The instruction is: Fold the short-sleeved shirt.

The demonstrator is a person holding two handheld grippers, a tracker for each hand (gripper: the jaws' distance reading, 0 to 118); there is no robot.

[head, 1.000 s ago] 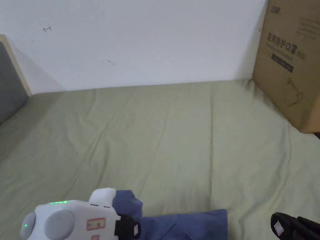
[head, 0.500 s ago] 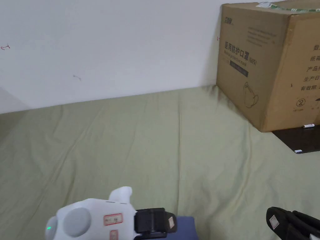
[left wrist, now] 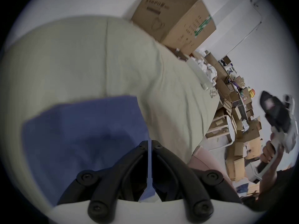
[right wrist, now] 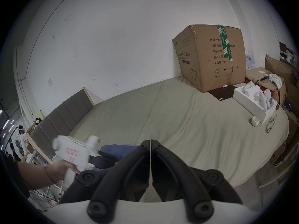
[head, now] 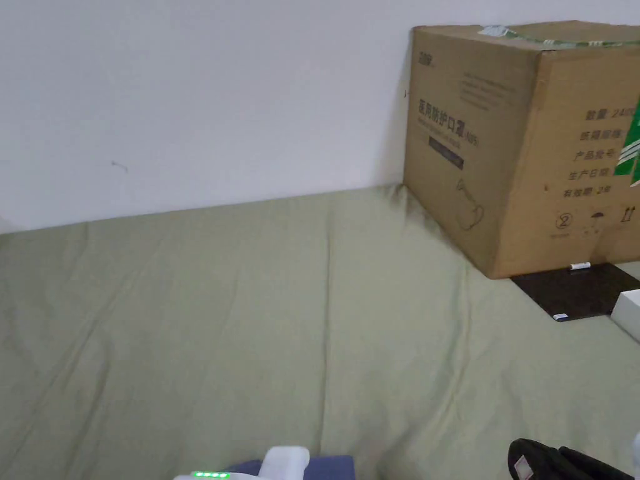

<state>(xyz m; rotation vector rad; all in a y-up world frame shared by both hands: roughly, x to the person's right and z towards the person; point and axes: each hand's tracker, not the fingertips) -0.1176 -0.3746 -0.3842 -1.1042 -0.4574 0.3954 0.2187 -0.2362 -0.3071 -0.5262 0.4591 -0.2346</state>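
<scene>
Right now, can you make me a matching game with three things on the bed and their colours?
Things:
1. shirt
2. big box
3. bed sheet

Colours:
A. brown
B. pale green
C. blue

Pairs: 1-C, 2-A, 3-B
</scene>
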